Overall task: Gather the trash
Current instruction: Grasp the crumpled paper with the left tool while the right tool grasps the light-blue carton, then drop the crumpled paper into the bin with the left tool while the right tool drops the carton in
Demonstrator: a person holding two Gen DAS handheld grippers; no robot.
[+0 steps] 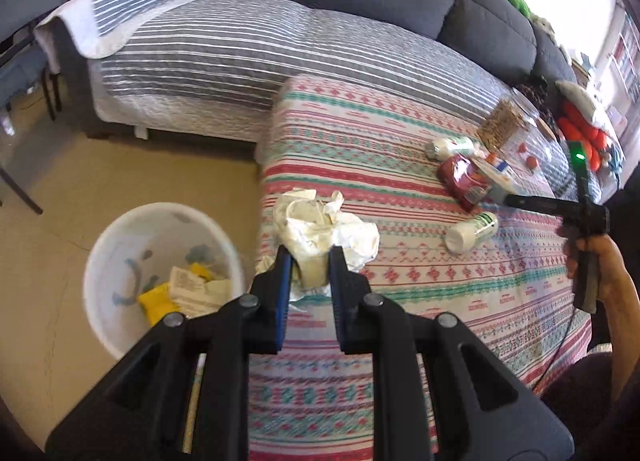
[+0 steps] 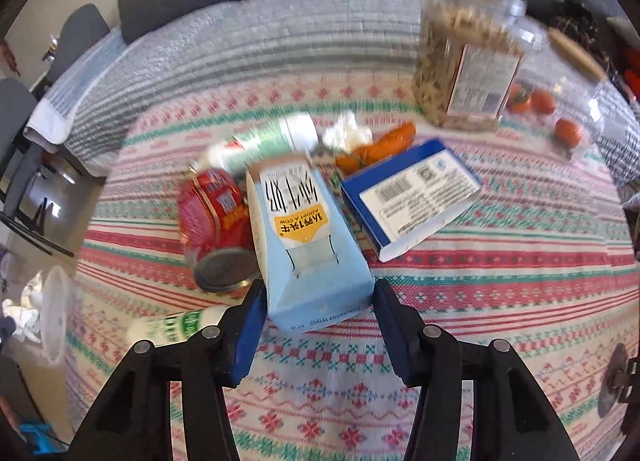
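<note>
My left gripper is shut on a crumpled white paper wad at the left edge of the patterned table, beside a white trash bin on the floor that holds yellow and white rubbish. My right gripper has its jaws on both sides of a light blue milk carton lying on the table; I cannot tell whether they grip it. It also shows in the left wrist view. Around the carton lie a red can, two white-green bottles and a blue-white box.
A clear jar of nuts, carrots, a crumpled tissue and a clear box of tomatoes sit farther back on the table. A grey sofa with a striped cover stands behind. Chairs stand at left.
</note>
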